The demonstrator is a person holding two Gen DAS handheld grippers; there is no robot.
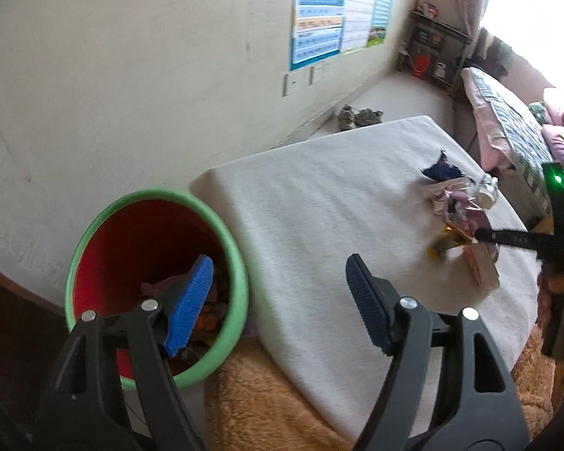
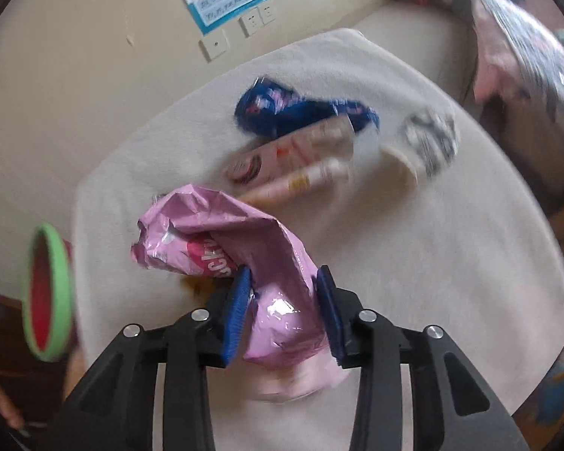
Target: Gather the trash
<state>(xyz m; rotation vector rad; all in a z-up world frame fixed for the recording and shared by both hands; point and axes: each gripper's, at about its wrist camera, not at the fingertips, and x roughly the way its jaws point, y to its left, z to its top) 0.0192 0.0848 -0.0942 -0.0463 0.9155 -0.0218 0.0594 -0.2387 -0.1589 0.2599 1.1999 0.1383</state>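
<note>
A crumpled pink snack wrapper (image 2: 222, 236) sits between the blue pads of my right gripper (image 2: 284, 282), which is shut on it just above the white-covered table (image 2: 432, 263). More trash lies beyond it: a dark blue wrapper (image 2: 282, 109), a pale carton (image 2: 297, 154) and a crumpled white-and-black piece (image 2: 432, 139). My left gripper (image 1: 278, 274) is open and holds nothing, spanning the table's left edge and the red bin with a green rim (image 1: 154, 195). Some wrappers (image 1: 210, 315) lie inside the bin. The trash pile (image 1: 455, 203) is at the table's right side.
The bin (image 2: 62, 289) stands off the table's left edge, near the wall. A tan fleecy cover (image 1: 267, 406) lies under the white cloth. A bed with pink bedding (image 1: 507, 131), a shelf (image 1: 432, 49) and shoes (image 1: 357, 116) are beyond the table.
</note>
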